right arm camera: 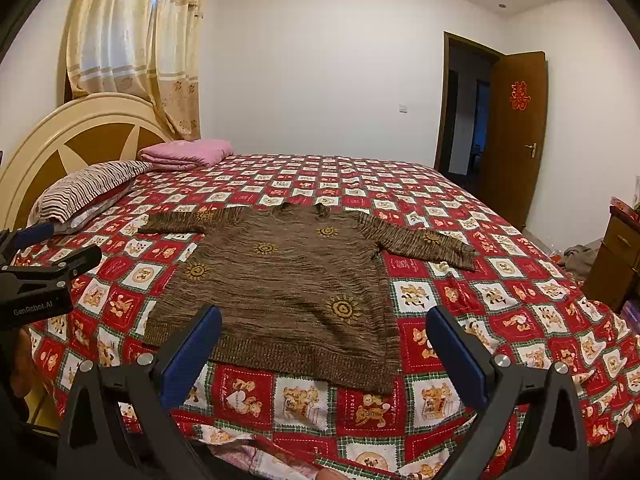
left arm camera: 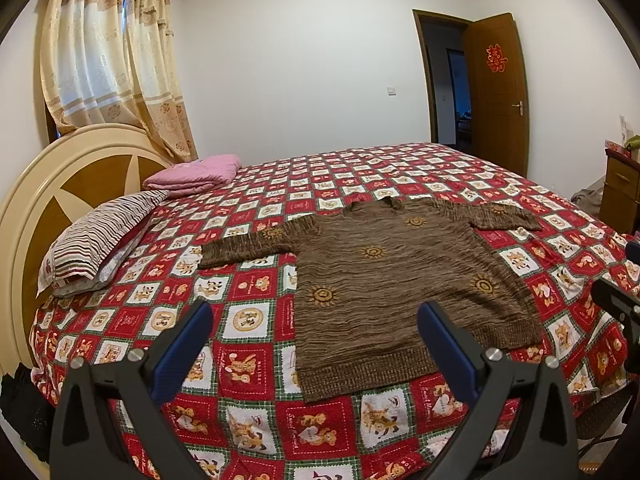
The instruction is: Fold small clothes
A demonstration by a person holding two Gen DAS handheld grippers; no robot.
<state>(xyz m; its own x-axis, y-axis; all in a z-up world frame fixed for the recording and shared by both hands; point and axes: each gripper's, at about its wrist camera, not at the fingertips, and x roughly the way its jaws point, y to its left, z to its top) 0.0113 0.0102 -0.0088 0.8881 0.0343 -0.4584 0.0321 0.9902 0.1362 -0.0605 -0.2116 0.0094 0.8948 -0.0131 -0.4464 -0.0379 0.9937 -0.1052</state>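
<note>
Holding both tools above the near edge of the bed [left arm camera: 280, 420], you had nothing in either one. Your left tool [left arm camera: 316, 344] stood spread wide, its blue pads [left arm camera: 188, 344] well apart and clear of the cloth. Your right tool [right arm camera: 324, 344] was likewise released, its blue pads [right arm camera: 456, 348] apart, with the hem of the sweater [right arm camera: 280, 280] showing between them farther off.

That brown knitted sweater [left arm camera: 392, 276] lay flat and unfolded on the bed, front up, collar toward the far wall, both sleeves stretched out to the sides. Orange sun motifs [left arm camera: 324, 296] were scattered over it.

No box or basket showed on the bed. At the headboard [left arm camera: 60, 184] end you had a striped pillow [left arm camera: 100, 236] and, beyond it, a folded pink blanket [left arm camera: 192, 176]. The red checked bedspread [right arm camera: 500, 320] carried teddy-bear squares with small lettering; one square read "HOLIDAY" [left arm camera: 258, 374], the rest too small to make out.

From the right wrist view, your left tool's black body [right arm camera: 36, 292] bore the print "GenRobot.AI" [right arm camera: 32, 309]. The open brown door [right arm camera: 516, 136] wore a red paper double-happiness character [right arm camera: 520, 96]. A wooden cabinet [left arm camera: 622, 188] stood at the right, things on top too blurred to name.
</note>
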